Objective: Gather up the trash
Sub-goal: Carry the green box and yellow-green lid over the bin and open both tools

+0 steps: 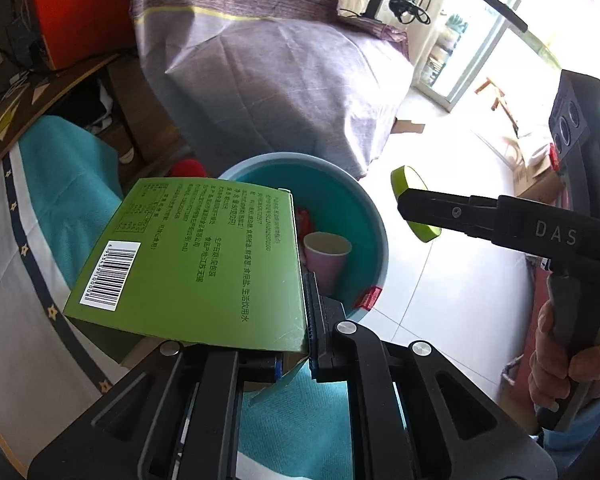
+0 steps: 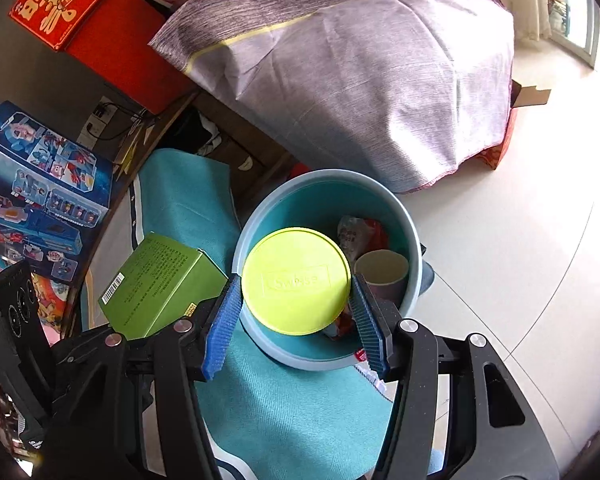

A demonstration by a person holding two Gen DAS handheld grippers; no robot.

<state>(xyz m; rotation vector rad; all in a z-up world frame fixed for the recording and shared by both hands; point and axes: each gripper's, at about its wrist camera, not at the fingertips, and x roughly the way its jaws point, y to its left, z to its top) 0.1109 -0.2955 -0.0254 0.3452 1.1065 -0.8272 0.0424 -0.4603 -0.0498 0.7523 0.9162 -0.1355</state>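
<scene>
Both grippers are holding trash over a blue bin.

The green box (image 1: 188, 264) is being pinched by one flap in the nearly closed left gripper (image 1: 294, 354), beside the bin (image 2: 324, 184). The yellow-green lid (image 2: 296, 280) is being clamped edge to edge in the half-open right gripper (image 2: 296, 320), above the bin's mouth. A pink paper cup (image 1: 326, 256) and wrappers (image 2: 358, 232) are lying inside, and a teal cloth (image 2: 284, 412) is lying underneath.

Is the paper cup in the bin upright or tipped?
Upright: the paper cup stands mouth-up inside the bin, beside crumpled wrappers.
</scene>
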